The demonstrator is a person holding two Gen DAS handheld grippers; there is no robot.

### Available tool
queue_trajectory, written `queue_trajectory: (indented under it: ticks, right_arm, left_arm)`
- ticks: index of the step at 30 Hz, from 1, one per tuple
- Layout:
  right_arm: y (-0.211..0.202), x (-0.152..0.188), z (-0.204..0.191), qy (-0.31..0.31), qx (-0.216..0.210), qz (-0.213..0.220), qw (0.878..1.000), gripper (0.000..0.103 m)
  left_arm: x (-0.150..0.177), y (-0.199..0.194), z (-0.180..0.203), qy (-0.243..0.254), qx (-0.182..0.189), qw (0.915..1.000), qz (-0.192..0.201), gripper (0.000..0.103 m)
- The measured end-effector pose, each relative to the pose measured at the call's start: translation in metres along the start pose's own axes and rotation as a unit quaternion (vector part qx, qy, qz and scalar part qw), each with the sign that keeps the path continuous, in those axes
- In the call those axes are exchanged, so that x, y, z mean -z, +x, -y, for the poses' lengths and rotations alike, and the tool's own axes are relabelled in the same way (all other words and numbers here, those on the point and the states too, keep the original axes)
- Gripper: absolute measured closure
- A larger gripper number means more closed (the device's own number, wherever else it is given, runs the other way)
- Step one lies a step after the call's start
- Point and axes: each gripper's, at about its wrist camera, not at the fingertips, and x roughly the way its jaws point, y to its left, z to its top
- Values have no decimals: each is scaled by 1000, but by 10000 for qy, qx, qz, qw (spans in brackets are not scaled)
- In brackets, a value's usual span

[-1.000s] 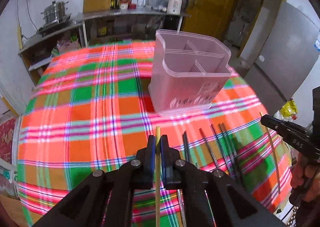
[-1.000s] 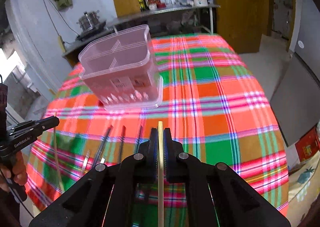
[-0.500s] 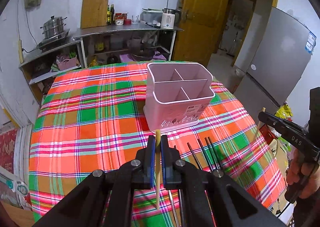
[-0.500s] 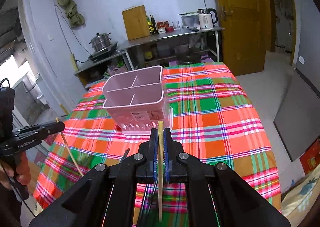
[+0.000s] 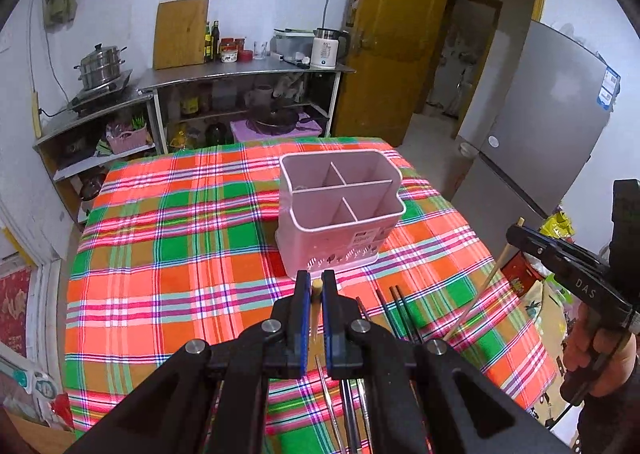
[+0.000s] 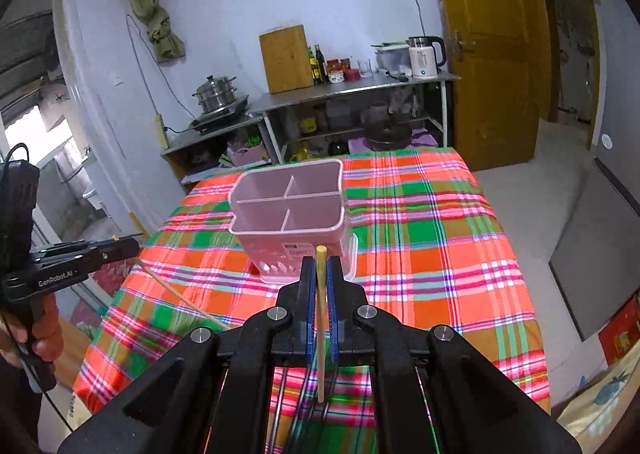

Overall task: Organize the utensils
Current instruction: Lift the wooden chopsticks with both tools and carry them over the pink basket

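Left wrist view, listed left to right. Plaid tablecloth (image 5: 168, 254): covers the table. Left gripper (image 5: 316, 294): clenched on a pale wooden chopstick (image 5: 317, 290), whose blunt top shows just above the blue pads; its long axis runs steeply downward, the taper hanging below the jaws over the cloth. Pink utensil caddy (image 5: 340, 210): upright, beyond the gripper, split into compartments that look empty. Dark chopsticks (image 5: 400, 314): several lying on the cloth near the gripper, long axes pointing roughly toward the caddy. Right gripper (image 5: 516, 236): at the far right edge, clenched on a second wooden chopstick (image 5: 486, 282) near its top, the stick slanting down and leftward toward the cloth.

Right wrist view: the same stick (image 6: 321, 318) stands nearly upright between the pads, the caddy (image 6: 288, 210) beyond it.

Handling, as a judgement: each wooden stick seems light, stiff, thin and smooth, liable to pivot or slip in the pads. A hold near the thick upper end lets the taper lead into a compartment.
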Motion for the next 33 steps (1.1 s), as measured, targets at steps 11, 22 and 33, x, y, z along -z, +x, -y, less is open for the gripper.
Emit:
queue_trajectory:
  ticks: [11, 22, 33]
  right_arm:
    - [-9, -51, -27, -100, -253, 570, 9980, 98]
    - [14, -112, -42, -21, -315, 1151, 9928, 98]
    - [71, -120, -41, 159, -398, 1065, 9934, 98]
  left_arm:
    - [-55, -25, 13, 66, 199, 9991, 359, 98]
    - [-127, -22, 8, -58, 293, 9963, 801, 98]
    - [-134, 41, -18, -334, 344, 9973, 554, 98]
